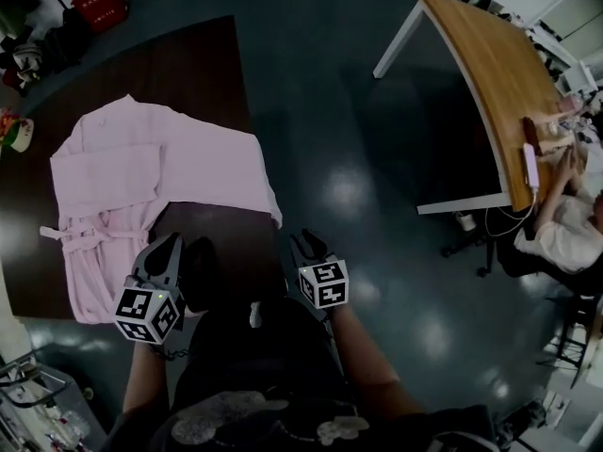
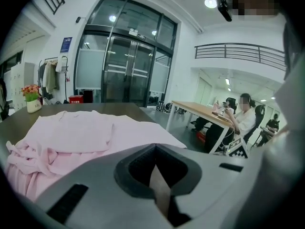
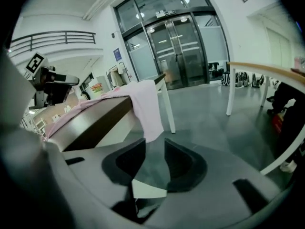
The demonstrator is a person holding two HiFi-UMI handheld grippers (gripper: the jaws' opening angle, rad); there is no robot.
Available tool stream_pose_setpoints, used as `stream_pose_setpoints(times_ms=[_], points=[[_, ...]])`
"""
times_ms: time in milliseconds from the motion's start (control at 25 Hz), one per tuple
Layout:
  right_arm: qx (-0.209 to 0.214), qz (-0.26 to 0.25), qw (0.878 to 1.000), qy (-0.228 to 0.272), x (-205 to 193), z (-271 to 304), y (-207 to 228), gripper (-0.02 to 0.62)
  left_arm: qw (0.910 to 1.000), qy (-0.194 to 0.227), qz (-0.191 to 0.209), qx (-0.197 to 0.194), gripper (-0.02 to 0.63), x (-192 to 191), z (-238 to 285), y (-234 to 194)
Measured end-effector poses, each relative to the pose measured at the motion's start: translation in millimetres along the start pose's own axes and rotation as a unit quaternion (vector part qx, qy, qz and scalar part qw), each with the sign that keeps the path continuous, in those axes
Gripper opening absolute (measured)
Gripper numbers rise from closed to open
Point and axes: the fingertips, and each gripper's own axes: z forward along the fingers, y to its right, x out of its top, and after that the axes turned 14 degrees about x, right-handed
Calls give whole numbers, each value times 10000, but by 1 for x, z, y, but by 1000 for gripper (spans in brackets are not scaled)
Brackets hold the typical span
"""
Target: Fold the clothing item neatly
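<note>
The room is a tall, white-walled hall with a wall of black-framed glass doors (image 2: 128, 66) and a railed balcony (image 2: 243, 51) above. Its floor (image 1: 377, 205) is smooth, dark grey-green and glossy, and it throws back the ceiling lights as pale spots. On it stands a long rectangular worktop (image 1: 203, 64) with a flat, dark brown, faintly shiny top on pale legs. To the right, well apart, is a lighter wooden table (image 1: 499, 73) with a curved edge and white legs, where a person (image 1: 575, 224) sits.

The pink robe (image 1: 141, 177) lies spread flat on the left part of the worktop. It is soft matte cloth, lightly creased, with a belt (image 1: 80, 234) knotted across its waist. One sleeve (image 3: 147, 109) stretches to the right and its end droops over the worktop's edge.

The left gripper (image 1: 165, 248), grey plastic with black ribbed pads, sits over the near edge of the worktop just beside the robe's lower part. Its jaws are closed together with nothing in them. The right gripper (image 1: 306, 243) is off the worktop's right edge, over the floor and near the hanging sleeve. Its jaws stand partly apart and only floor shows between them.

A red box (image 1: 99, 6) sits on the floor beyond the worktop's far end, and a small pot of flowers (image 2: 31, 97) stands at the worktop's left.
</note>
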Motion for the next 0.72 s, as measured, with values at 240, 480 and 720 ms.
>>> stream_pose_setpoints(times_ms=[240,480,720], points=[[493,-321,9981,-172,-7,27,-5,106,9994,-267,-178,-112,11,-11,14,24],[329,-332,9986,-243,-10,45,1,106,9985,-328,-435,-19,11,-11,16,19],[311,-86,9993,-163,-9,48,9,45,9967,-225,-785,17,11,-9,13,6]])
